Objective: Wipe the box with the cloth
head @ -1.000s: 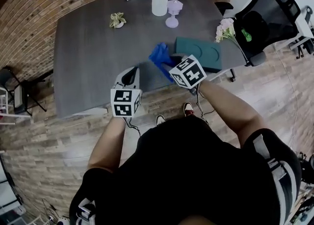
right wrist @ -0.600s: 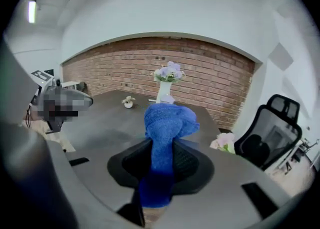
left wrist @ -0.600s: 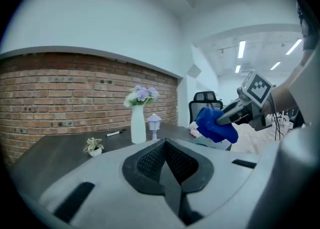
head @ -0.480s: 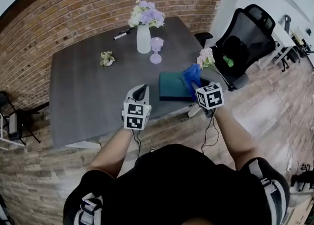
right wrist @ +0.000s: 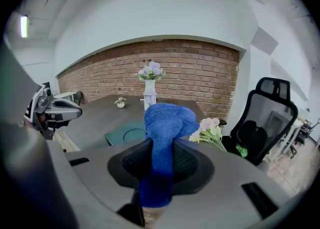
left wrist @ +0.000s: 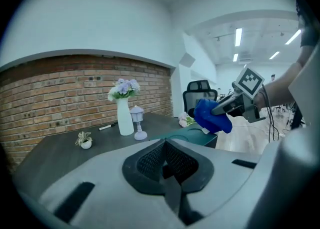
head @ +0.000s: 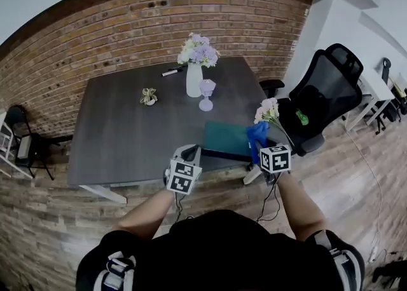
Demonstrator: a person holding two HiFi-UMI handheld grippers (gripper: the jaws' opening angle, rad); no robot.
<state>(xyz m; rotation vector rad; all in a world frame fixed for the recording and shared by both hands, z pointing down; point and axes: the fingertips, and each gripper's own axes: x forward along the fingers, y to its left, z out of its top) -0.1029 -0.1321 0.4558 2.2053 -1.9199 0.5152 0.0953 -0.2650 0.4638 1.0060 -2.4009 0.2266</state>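
A flat teal box (head: pixel 227 139) lies at the near right corner of the dark table (head: pixel 127 131); it also shows in the left gripper view (left wrist: pixel 192 134) and the right gripper view (right wrist: pixel 125 134). My right gripper (head: pixel 262 143) is shut on a blue cloth (head: pixel 257 136), bunched up between its jaws (right wrist: pixel 165 133), held at the box's right end, off the table's edge. The cloth (left wrist: pixel 211 115) hangs above the box's near corner. My left gripper (head: pixel 186 154) is shut with nothing in it, at the table's front edge left of the box.
A white vase of flowers (head: pixel 194 74), a small lilac lamp (head: pixel 206 93), a tiny potted plant (head: pixel 149 96) and a marker (head: pixel 170 72) stand further back on the table. A pink flower bunch (head: pixel 268 112) lies at the right edge. A black office chair (head: pixel 321 96) stands to the right.
The head view has risen and pulled back, showing the whole table. My right gripper carried the blue cloth from the box's left side across to its right end. My left gripper stayed at the front edge.
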